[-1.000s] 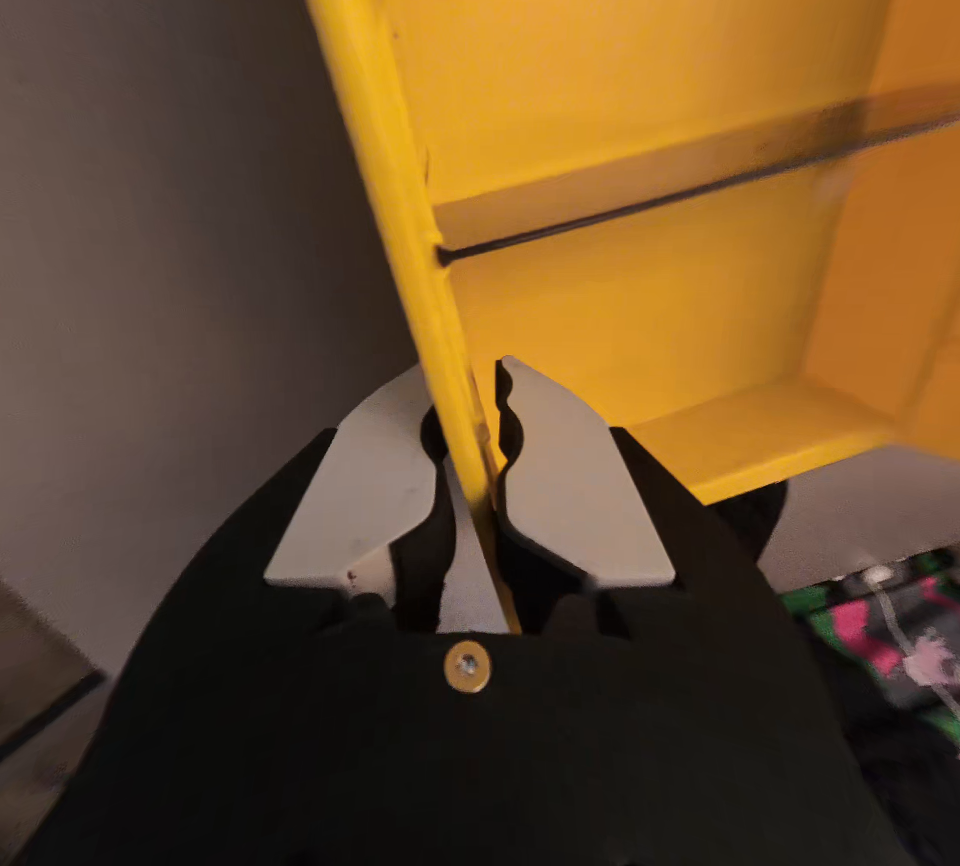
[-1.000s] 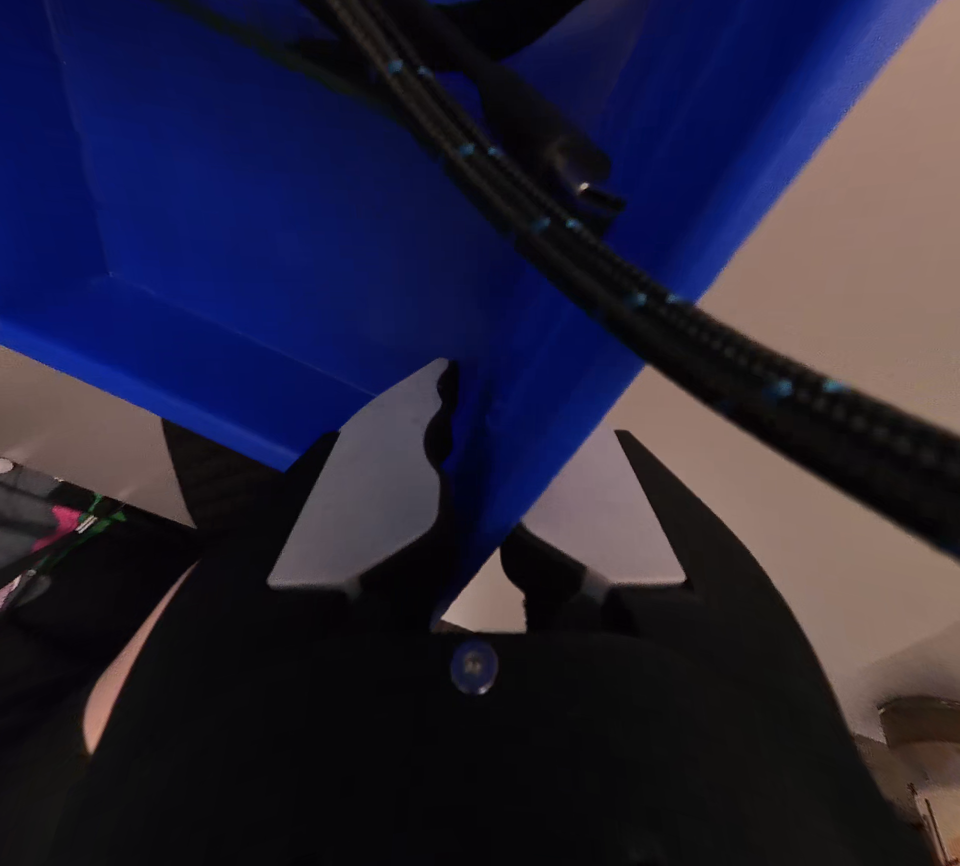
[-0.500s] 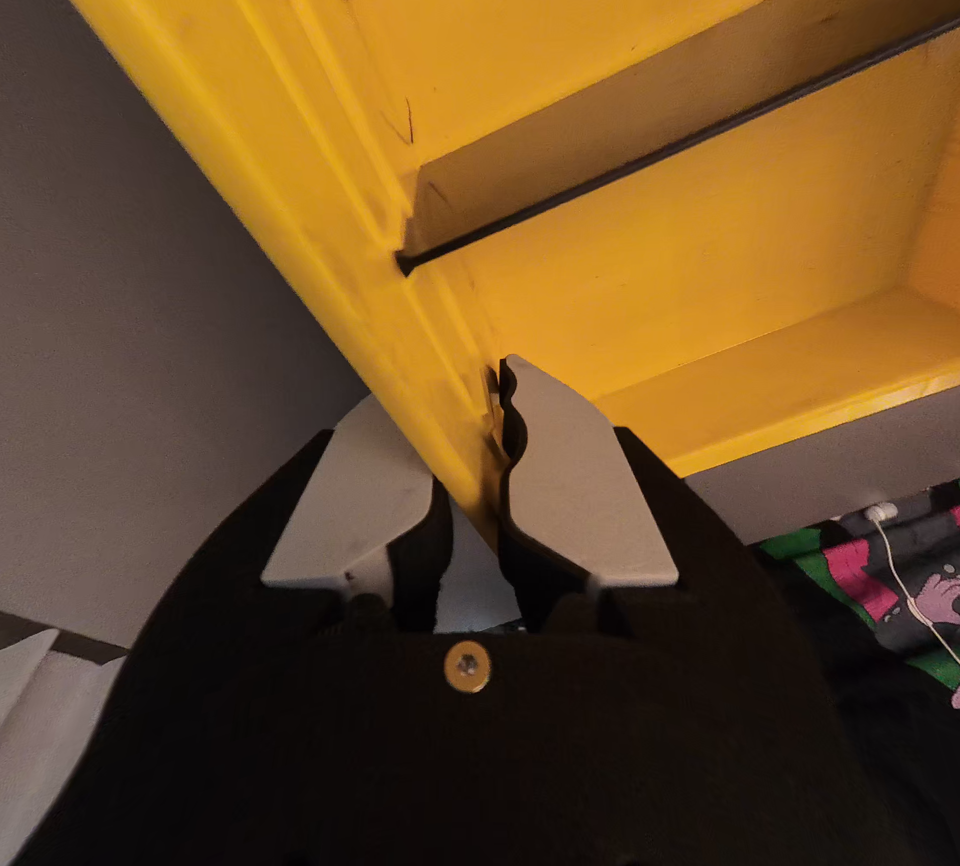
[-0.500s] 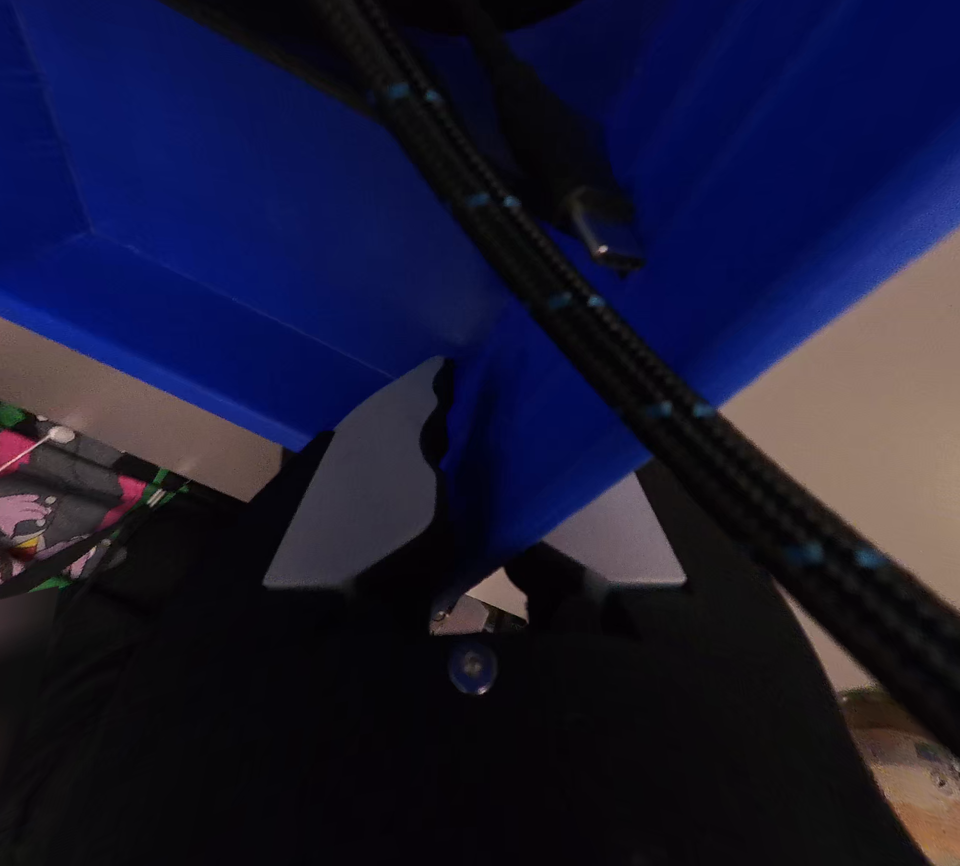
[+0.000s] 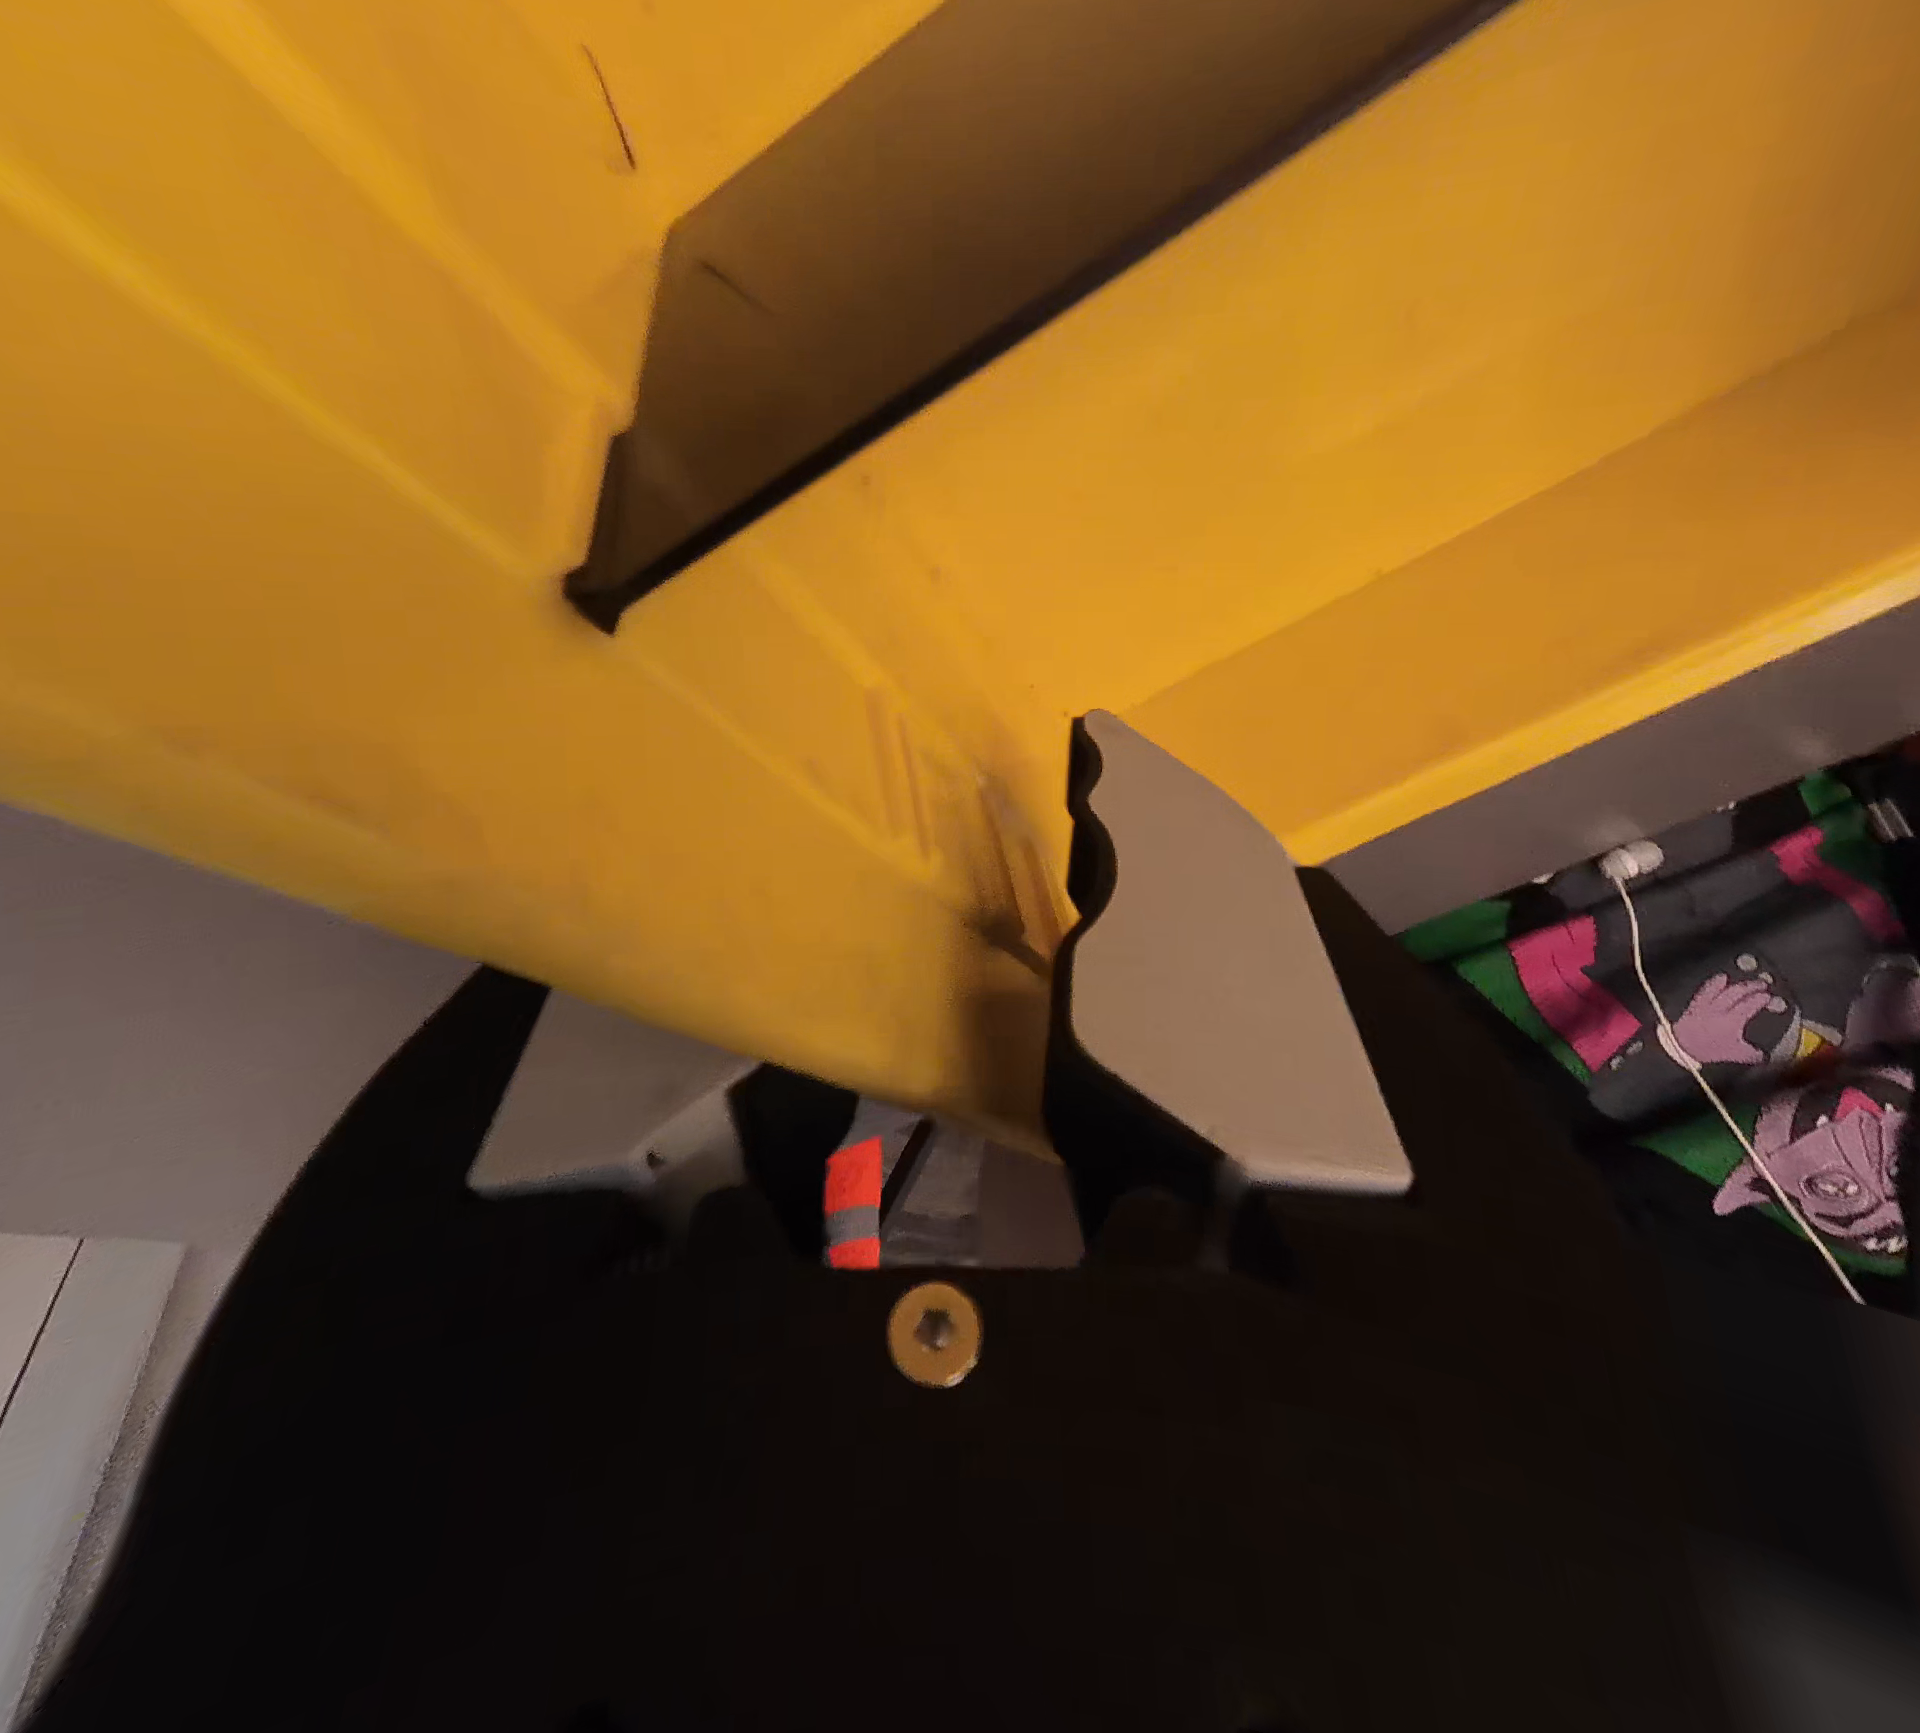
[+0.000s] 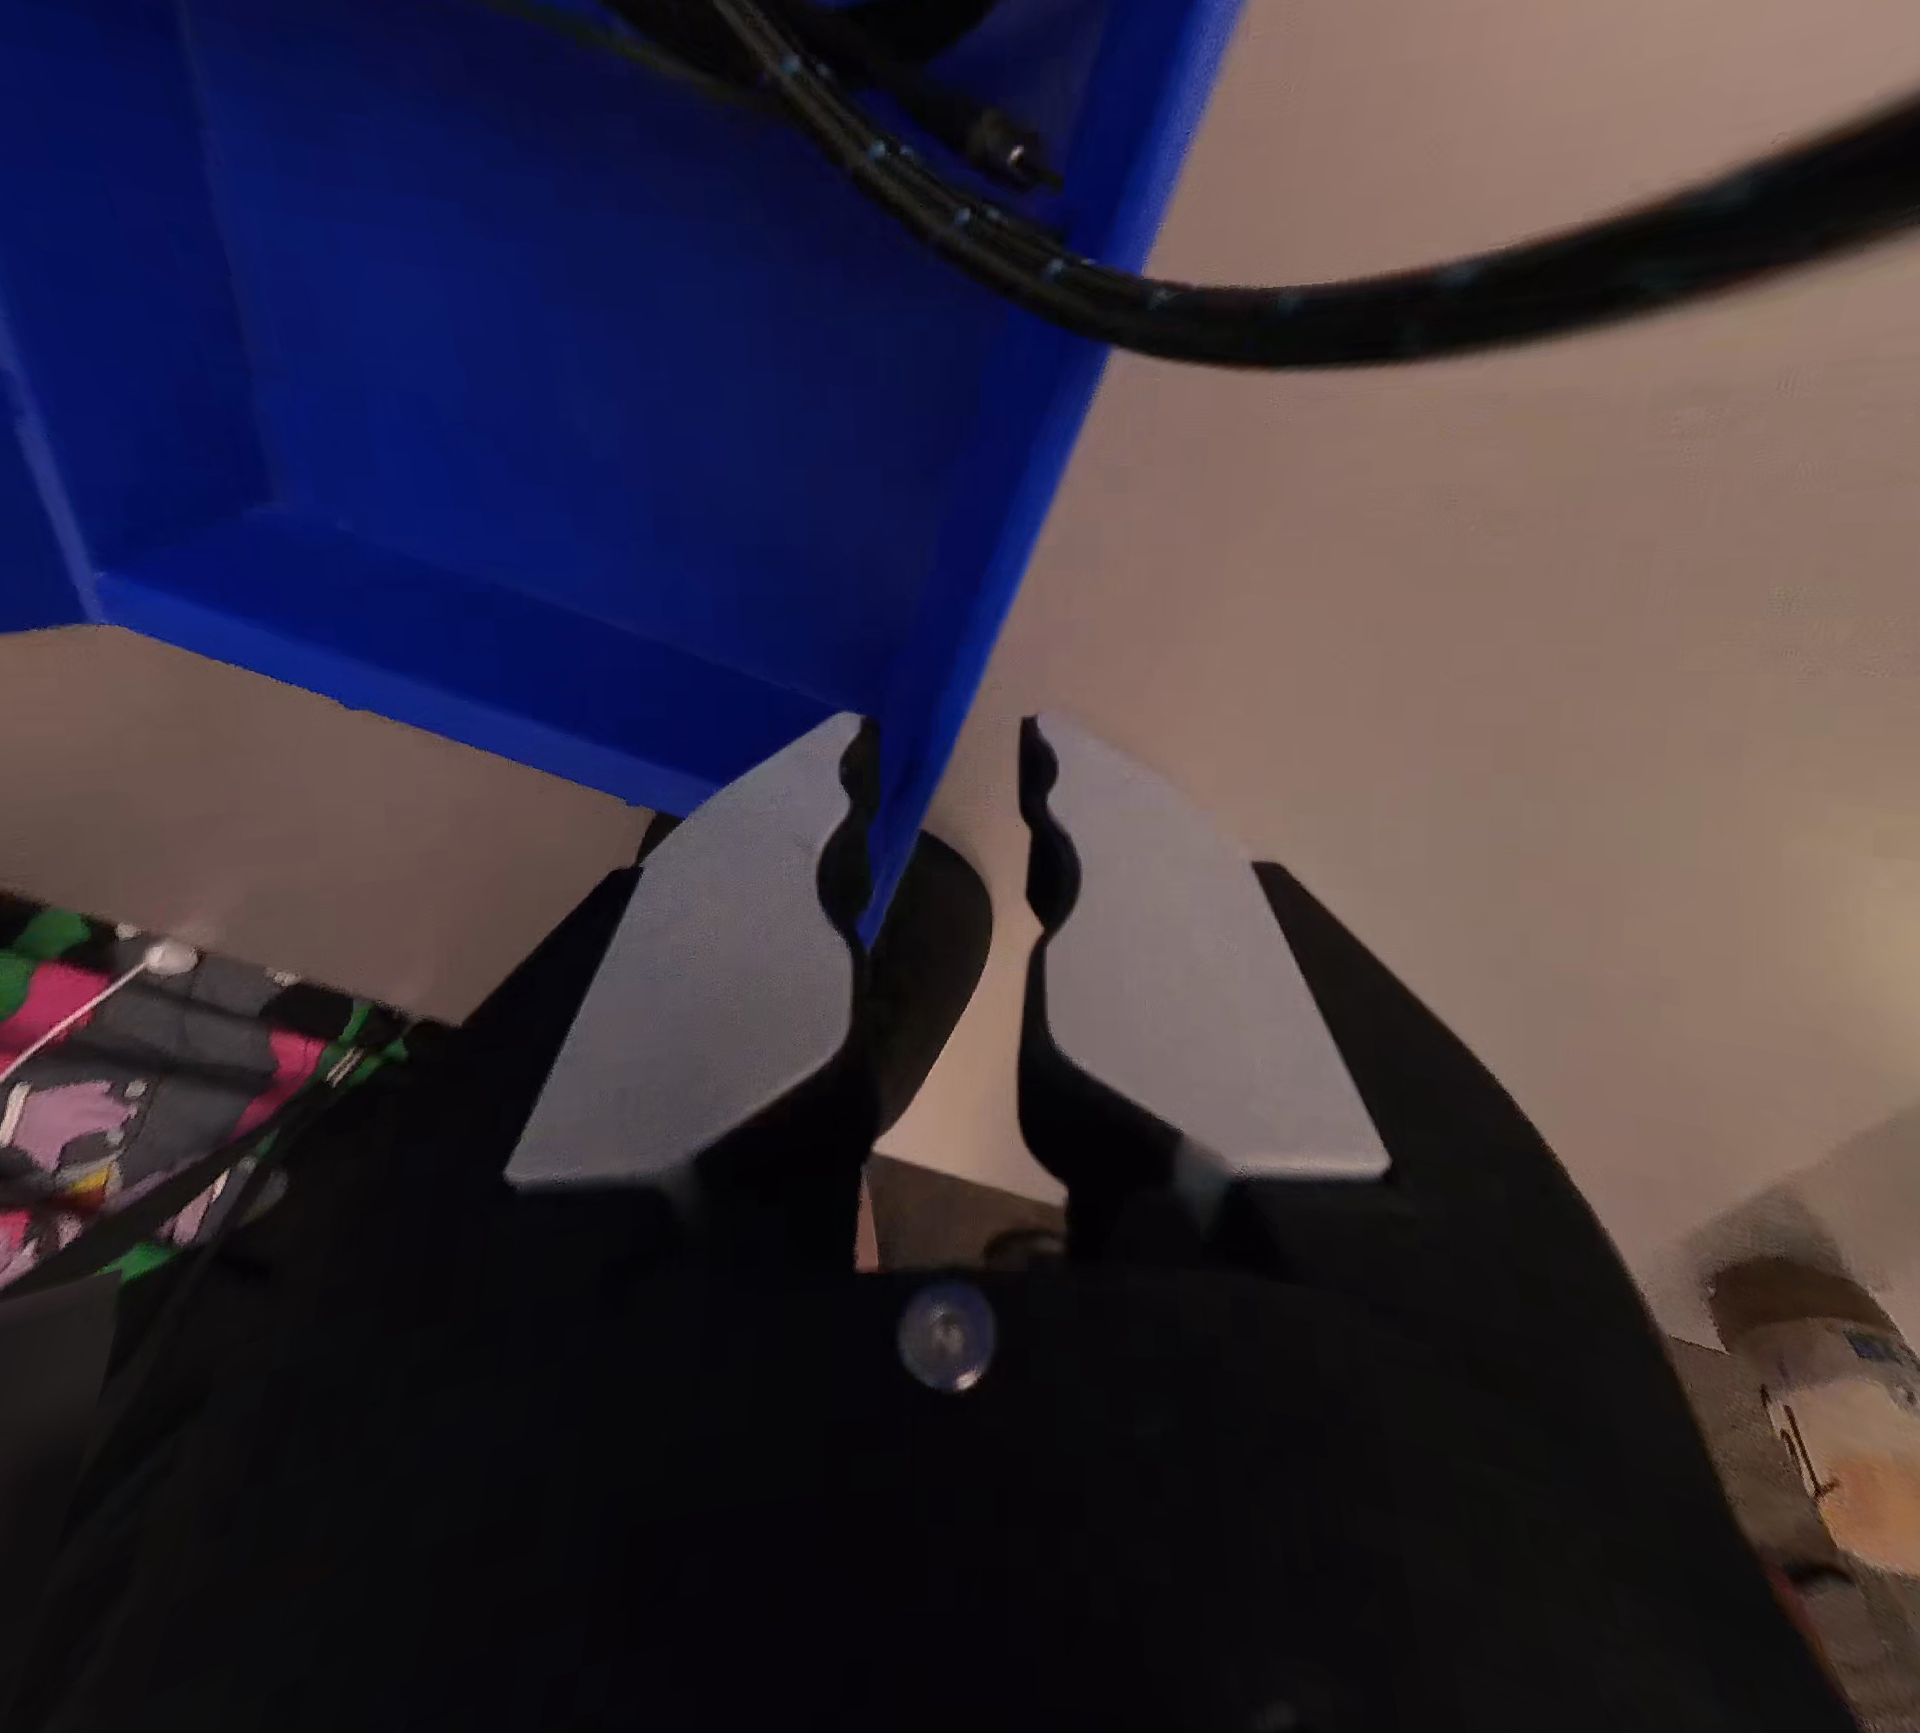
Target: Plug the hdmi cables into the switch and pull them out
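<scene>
- On my left, the yellow bin (image 5: 935,125) fills the upper part of the left wrist view, tilted, with a dark divider slot (image 5: 1039,353) running across its inside.
- Its side wall comes down to a corner right between my fingers; pale open wall shows below and left of it.
- My left hand-held gripper (image 5: 997,935) is clamped on that yellow wall: one grey finger (image 5: 1195,977) presses the inner face, the other sits mostly hidden behind the outer face.
- A patterned cloth (image 5: 1714,1008) with a thin white cord lies at the lower right.
- On my right, the blue bin (image 6: 520,333) stands up-left, its right edge running down to my fingers, with bare beige wall open to the right.
- My right hand-held gripper (image 6: 940,810) is parted: the left finger touches the blue wall's inner face, the right one stands clear of it.
- The hdmi cables (image 6: 831,114) lie in the blue bin; one braided length (image 6: 1455,312) curves out over its edge to the right.
- I cannot see the switch.
</scene>
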Demonstrator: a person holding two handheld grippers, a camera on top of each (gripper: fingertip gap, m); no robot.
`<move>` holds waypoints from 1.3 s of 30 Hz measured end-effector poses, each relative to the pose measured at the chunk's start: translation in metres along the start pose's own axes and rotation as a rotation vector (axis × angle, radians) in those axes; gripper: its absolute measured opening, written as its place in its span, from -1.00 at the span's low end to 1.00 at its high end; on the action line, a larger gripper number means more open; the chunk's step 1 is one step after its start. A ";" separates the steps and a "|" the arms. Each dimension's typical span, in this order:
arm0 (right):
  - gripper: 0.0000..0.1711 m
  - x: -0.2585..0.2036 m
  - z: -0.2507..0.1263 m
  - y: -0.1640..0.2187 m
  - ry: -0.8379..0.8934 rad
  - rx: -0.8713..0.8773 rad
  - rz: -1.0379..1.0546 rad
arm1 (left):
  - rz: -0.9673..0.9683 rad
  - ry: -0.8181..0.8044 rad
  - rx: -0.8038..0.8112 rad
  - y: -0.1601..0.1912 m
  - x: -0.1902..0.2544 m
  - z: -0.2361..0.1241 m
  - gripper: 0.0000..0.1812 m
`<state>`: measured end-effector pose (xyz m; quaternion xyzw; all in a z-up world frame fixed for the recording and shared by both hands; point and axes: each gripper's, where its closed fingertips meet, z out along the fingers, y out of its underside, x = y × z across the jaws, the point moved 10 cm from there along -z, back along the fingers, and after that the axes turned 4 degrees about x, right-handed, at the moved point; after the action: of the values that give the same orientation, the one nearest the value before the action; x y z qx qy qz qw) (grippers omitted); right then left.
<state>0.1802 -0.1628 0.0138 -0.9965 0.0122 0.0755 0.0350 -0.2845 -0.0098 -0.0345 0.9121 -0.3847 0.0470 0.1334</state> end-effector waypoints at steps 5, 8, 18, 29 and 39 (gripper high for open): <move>-0.68 -0.036 -0.056 0.003 0.147 0.318 -0.100 | 0.011 -0.018 0.117 0.015 0.002 -0.024 -0.56; -0.67 -0.079 -0.084 0.001 0.182 0.545 -0.270 | 0.014 -0.026 0.243 0.033 0.001 -0.046 -0.56; -0.46 -0.234 0.002 -0.054 -0.128 0.671 -0.777 | 0.034 -0.058 0.489 0.079 0.001 -0.086 -0.61; -0.50 -0.241 0.048 -0.115 -0.089 0.249 -0.466 | 0.149 -0.085 0.479 0.073 0.017 -0.088 -0.62; -0.67 -0.249 0.086 -0.124 -0.144 0.120 -0.291 | 0.245 -0.104 0.465 0.067 0.035 -0.087 -0.73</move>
<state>-0.0750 -0.0286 -0.0254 -0.9758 -0.1305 0.1400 0.1056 -0.3063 -0.0542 0.0694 0.8661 -0.4775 0.1030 -0.1063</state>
